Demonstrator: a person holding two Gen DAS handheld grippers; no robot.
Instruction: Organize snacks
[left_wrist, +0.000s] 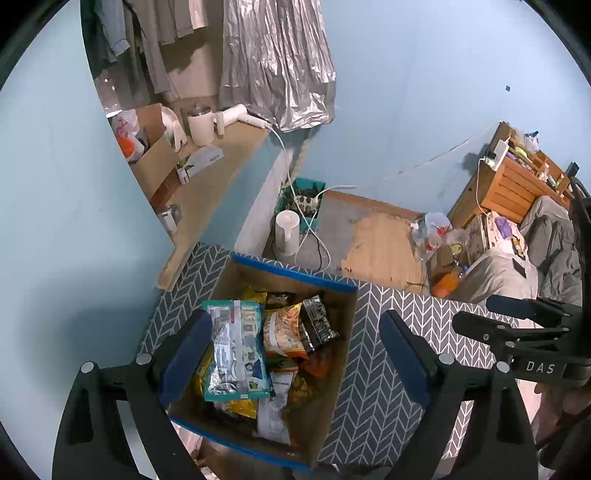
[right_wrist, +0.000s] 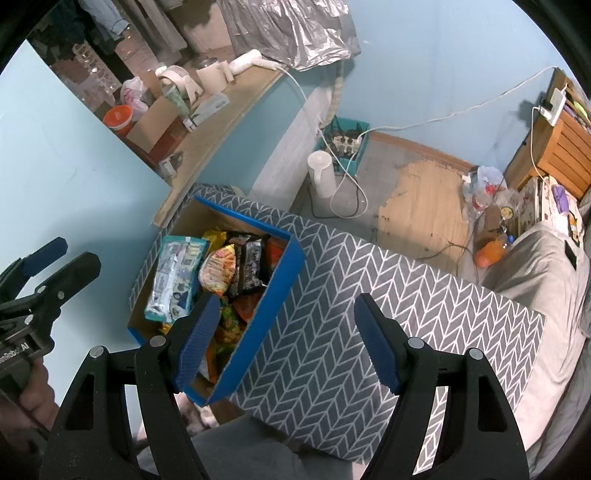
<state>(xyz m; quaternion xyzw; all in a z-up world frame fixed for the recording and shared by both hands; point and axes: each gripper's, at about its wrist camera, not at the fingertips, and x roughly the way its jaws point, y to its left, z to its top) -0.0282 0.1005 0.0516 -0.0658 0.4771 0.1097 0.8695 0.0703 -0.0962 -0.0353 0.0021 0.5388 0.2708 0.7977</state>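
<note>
A cardboard box (left_wrist: 334, 354) with blue-taped rims stands on a grey herringbone-patterned table (left_wrist: 373, 387). It holds several snack packets: a teal packet (left_wrist: 236, 350) on top at the left, an orange-yellow one (left_wrist: 282, 332), a black one (left_wrist: 317, 323). My left gripper (left_wrist: 295, 354) is open and empty, hovering above the box. My right gripper (right_wrist: 286, 343) is open and empty, above the box's right rim (right_wrist: 258, 325) and the table (right_wrist: 369, 314). The teal packet (right_wrist: 175, 280) also shows in the right wrist view. Each gripper shows in the other's view, the right (left_wrist: 517, 325) and the left (right_wrist: 44, 277).
A wooden shelf (left_wrist: 218, 192) with a cardboard box, mug and hair dryer runs along the blue wall. On the floor stand a white humidifier (left_wrist: 286, 236), a teal bin with a power strip (left_wrist: 304, 201), bottles (left_wrist: 436, 232). A bed with grey bedding (left_wrist: 517, 266) lies right.
</note>
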